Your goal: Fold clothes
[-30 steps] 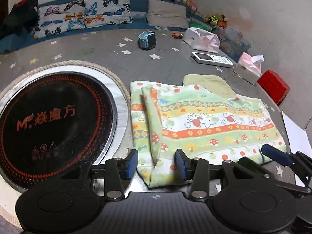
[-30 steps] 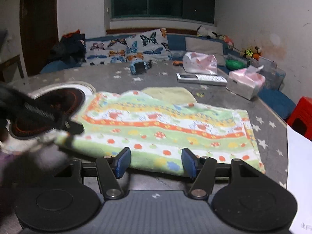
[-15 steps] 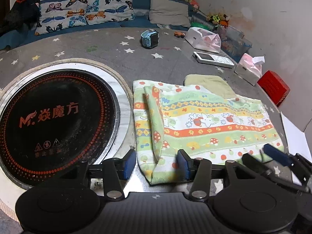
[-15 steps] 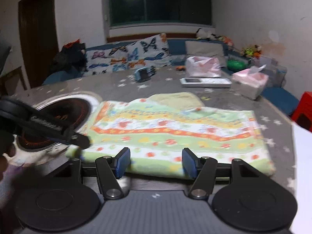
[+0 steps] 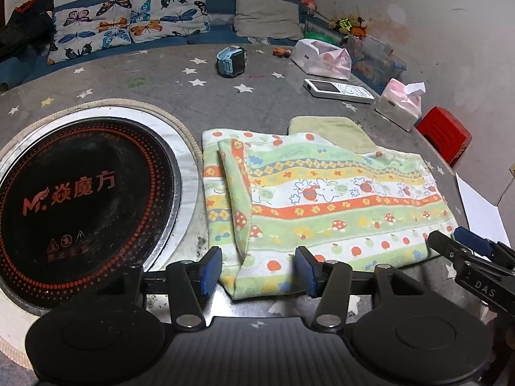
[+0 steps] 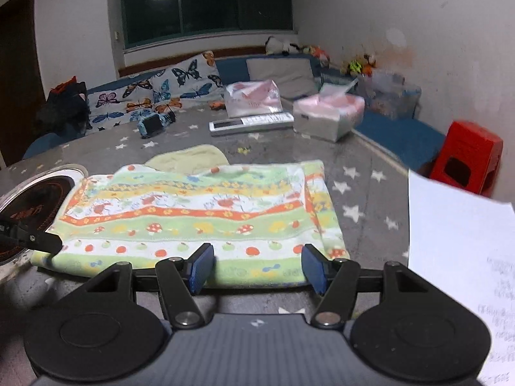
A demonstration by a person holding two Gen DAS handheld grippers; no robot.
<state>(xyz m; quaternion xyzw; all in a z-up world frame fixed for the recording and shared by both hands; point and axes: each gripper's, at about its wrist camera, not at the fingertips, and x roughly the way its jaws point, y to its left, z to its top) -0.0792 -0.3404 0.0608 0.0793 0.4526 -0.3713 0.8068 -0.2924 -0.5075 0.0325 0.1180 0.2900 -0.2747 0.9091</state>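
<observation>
Patterned towel [image 5: 322, 199] lies flat on the grey star-print table [image 5: 193, 96], just beside the round cooktop [image 5: 80, 199]. Left claw [image 5: 259, 270] and right claw [image 6: 257, 268], both spread apart and holding nothing, sit at the towel's near edge.

towel [image 5: 322, 199]: green-orange stripes, mushrooms | table [image 5: 193, 96]: grey, stars | stool [image 6: 466, 157]: red
</observation>
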